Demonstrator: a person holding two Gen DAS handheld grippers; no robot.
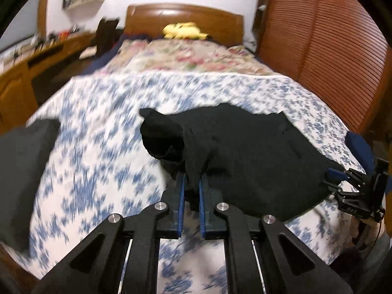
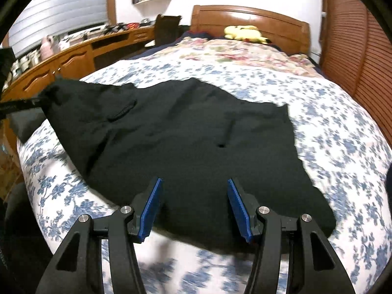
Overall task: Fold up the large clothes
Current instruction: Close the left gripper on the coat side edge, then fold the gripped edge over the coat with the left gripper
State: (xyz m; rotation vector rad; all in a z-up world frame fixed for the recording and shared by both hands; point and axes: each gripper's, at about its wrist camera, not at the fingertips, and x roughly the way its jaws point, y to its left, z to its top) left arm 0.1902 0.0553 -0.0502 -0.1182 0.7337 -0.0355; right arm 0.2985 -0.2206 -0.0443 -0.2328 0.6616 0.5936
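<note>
A large black garment (image 2: pixel 183 127) lies spread on the blue-flowered bed cover (image 2: pixel 330 132). My left gripper (image 1: pixel 192 178) is shut on one corner of this garment (image 1: pixel 257 152), and the cloth bunches up from between its blue pads, lifted off the bed. From the right wrist the same left gripper (image 2: pixel 36 103) shows at the far left, pulling that corner up into a peak. My right gripper (image 2: pixel 194 183) is open above the garment's near edge, its blue pads well apart with cloth lying below them. The left wrist view has this right gripper (image 1: pixel 333 180) at the garment's right end.
The bed runs back to a wooden headboard (image 2: pixel 247 19) with a yellow plush toy (image 2: pixel 245 34) and a pink-flowered quilt (image 2: pixel 245 51). A wooden desk (image 2: pixel 73 56) lines the left side, louvred wooden doors (image 1: pixel 323 36) the right. A dark grey cloth (image 1: pixel 24 166) lies at the bed's left edge.
</note>
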